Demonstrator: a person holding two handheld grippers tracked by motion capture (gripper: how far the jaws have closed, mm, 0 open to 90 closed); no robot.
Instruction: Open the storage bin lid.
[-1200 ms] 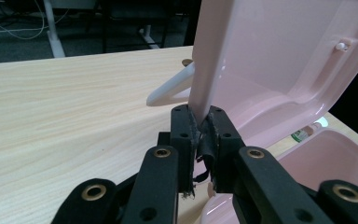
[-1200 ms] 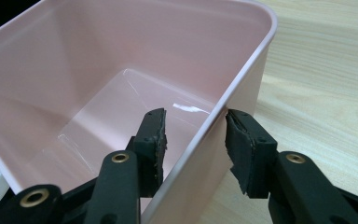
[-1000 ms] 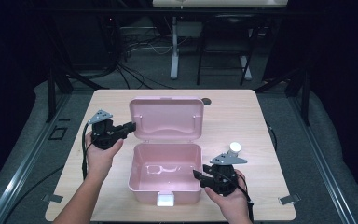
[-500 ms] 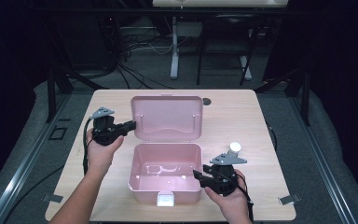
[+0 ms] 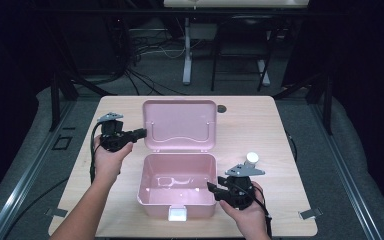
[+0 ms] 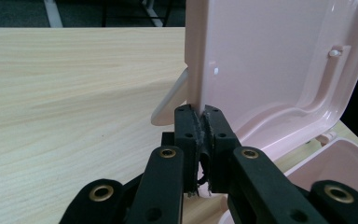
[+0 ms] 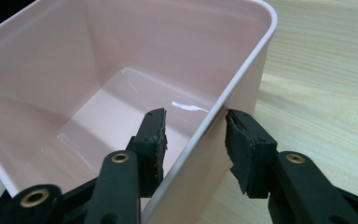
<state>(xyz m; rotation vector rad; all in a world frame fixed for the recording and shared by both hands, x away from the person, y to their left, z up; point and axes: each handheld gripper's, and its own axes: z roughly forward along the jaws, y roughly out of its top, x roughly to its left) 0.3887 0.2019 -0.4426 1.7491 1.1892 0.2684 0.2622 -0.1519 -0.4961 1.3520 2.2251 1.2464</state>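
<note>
The left gripper (image 6: 199, 122) is pinching the box (image 5: 177, 187) lid's (image 5: 179, 125) edge, having just been closing; the right gripper (image 7: 193, 140) is straddling the box's wall, pads spread apart.

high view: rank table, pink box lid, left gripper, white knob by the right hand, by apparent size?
1. table
2. pink box lid
3. left gripper, clamped on the lid's left edge
4. white knob

The lid stands tilted, so it looks foreshortened; its place in the ranking holds anyway.

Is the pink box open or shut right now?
Open: the lid stands raised behind the empty pink box, its edge pinched by the left hand-held gripper.
</note>
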